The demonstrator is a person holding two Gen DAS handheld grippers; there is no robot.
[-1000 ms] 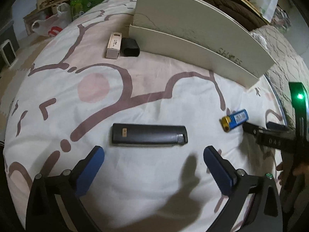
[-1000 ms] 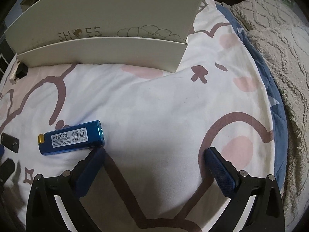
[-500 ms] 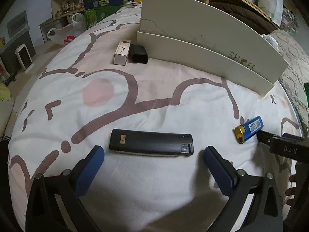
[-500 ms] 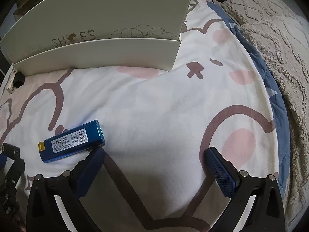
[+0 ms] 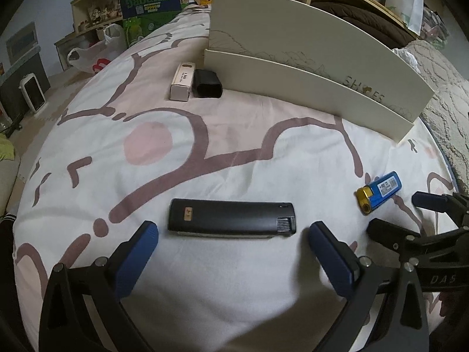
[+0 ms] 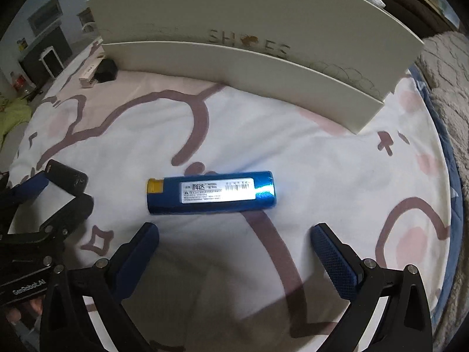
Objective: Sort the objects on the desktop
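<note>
**Open claws hung over lighters on a patterned bedspread**

The left gripper (image 5: 233, 242) hovered with its blue, rubber-padded fingers spread wide and holding nothing, just short of a long matte-black rectangular lighter (image 5: 231, 215) lying flat and crosswise on the soft white bedspread with pink spots and brown looping lines (image 5: 181, 146). The right gripper (image 6: 234, 245), its blue pads finely cross-hatched, was equally wide apart and empty, poised just before a glossy blue plastic lighter with a yellow cap and a white printed label (image 6: 211, 192), which lay on its side, cap toward the left. In the left wrist view that blue lighter (image 5: 379, 191) rested well to the right of the black one, near the right gripper's fingertips (image 5: 428, 201). Farther back stood a cream-coloured cardboard shoe box with a raised lid lettered "SHOES" (image 5: 307, 67), its smooth walls upright on the cloth. Just beside its left corner lay a small beige oblong carton (image 5: 182, 81) touching a small black rounded case (image 5: 207, 83).
</note>
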